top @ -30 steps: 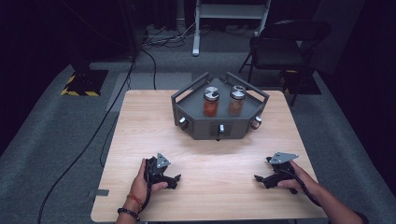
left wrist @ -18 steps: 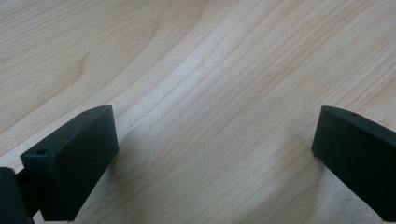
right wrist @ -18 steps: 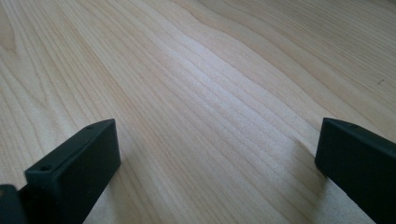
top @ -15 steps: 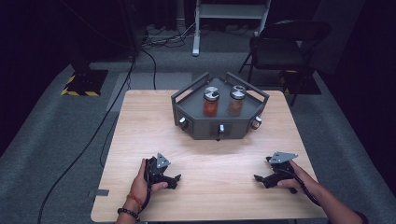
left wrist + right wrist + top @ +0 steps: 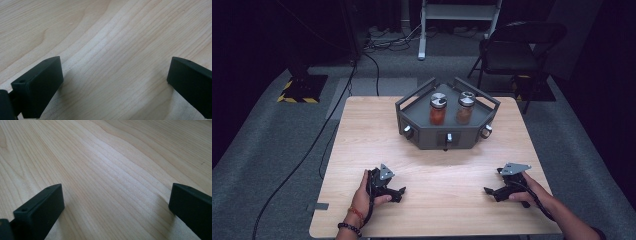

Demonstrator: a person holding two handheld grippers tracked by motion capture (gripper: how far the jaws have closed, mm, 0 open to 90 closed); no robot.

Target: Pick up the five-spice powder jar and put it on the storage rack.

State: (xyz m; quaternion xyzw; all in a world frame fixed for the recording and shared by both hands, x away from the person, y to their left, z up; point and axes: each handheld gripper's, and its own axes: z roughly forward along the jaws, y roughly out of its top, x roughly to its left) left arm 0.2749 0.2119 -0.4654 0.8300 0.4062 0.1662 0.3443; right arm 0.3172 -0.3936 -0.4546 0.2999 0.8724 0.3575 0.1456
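Observation:
A dark grey angular rack (image 5: pixel 447 134) stands at the back middle of the wooden table (image 5: pixel 362 130). Two spice jars stand in it: one with red-orange contents (image 5: pixel 437 111), one with brown contents (image 5: pixel 464 110), both with silver lids. My left gripper (image 5: pixel 399 192) rests on the table near the front left, held by a hand, open with nothing between its jaws. My right gripper (image 5: pixel 488 191) rests near the front right, also open and empty. In the left gripper view the left gripper (image 5: pixel 113 82) faces bare wood, as does the right gripper (image 5: pixel 116 205) in the right gripper view.
The rack has small knobs (image 5: pixel 449 138) along its front faces. A black folding chair (image 5: pixel 512 50) stands behind the table at the right, a white stand (image 5: pixel 459 12) behind the middle. Cables (image 5: pixel 312 145) run over the grey floor at the left.

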